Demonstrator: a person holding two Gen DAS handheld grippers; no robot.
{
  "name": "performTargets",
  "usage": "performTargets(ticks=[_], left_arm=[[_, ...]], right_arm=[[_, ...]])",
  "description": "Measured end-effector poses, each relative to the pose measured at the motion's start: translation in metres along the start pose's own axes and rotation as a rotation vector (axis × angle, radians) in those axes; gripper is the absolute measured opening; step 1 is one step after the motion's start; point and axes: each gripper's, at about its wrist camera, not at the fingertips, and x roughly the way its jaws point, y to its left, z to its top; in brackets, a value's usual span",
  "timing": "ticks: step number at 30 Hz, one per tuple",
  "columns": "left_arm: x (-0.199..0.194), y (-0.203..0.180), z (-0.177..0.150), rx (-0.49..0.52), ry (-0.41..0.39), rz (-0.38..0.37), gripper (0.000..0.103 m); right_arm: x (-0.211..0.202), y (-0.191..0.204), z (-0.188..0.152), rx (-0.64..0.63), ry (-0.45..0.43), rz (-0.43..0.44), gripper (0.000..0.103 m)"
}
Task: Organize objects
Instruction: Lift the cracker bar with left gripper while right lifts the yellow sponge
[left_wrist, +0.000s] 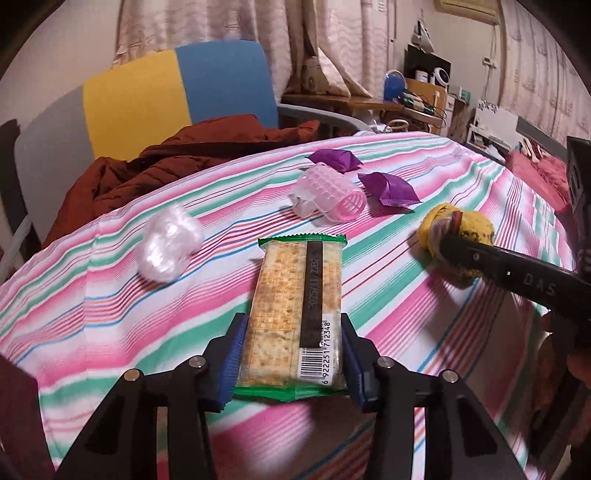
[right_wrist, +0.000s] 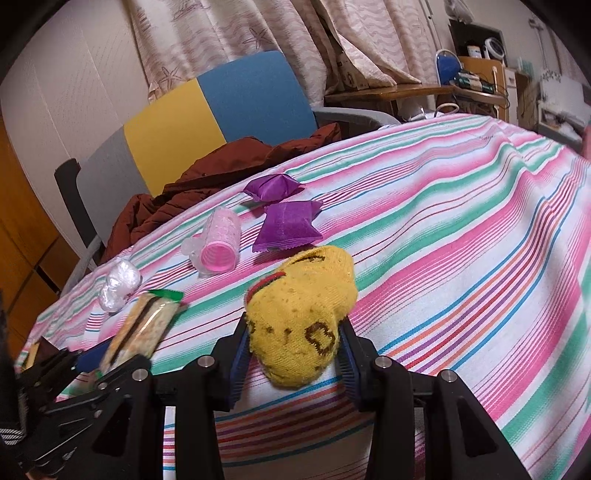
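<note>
Striped tablecloth (left_wrist: 424, 177) covers the whole work surface, pink/green/white bands, a few wrinkles on the far right side. Behind the table: chair (left_wrist: 177, 92) with grey, yellow and blue back panels, brown jacket (left_wrist: 155, 162) heaped on its seat against the table edge. Left gripper (left_wrist: 291, 354) is closed on the cracker pack (left_wrist: 295, 314): blue pads press both long sides at the barcode end, green-edged wrapper pointing away from the camera, far end over the cloth; can't tell whether the pack is resting or lifted. Right gripper (right_wrist: 291, 354) is clamped on the yellow sock (right_wrist: 306, 317), a rolled-up bundle with brown pattern and red/green cuff stripe, pads squeezing its near end; the sock sits on or just above the cloth, contact not clear. In the left wrist view the same sock shows to the right of the pack, with the right gripper's black finger across it. Pink hair roller (left_wrist: 332, 195) lies on its side beyond the pack, clear clip under it. Two purple packets: near purple packet (left_wrist: 389, 188) just right of the roller, far purple packet (left_wrist: 334, 158) behind it near the table's back edge; the two are close, not clearly touching. Crumpled clear plastic wad (left_wrist: 170, 247) sits left of the pack, apart from everything else.
</note>
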Motion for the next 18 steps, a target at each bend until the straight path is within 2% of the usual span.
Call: performTargets(ticks=[8, 11, 18], left_arm=[[-0.041, -0.015, -0.02, 0.038, -0.119, 0.049, 0.047], [-0.052, -0.019, -0.028, 0.04, -0.138, 0.046, 0.047], [-0.075, -0.014, -0.047, -0.027, -0.164, 0.038, 0.047]], right_arm=[[-0.017, 0.02, -0.002, -0.1, -0.075, -0.033, 0.043], [-0.022, 0.029, -0.005, -0.139, -0.083, -0.045, 0.043], [-0.034, 0.048, -0.02, -0.205, -0.058, -0.039, 0.043]])
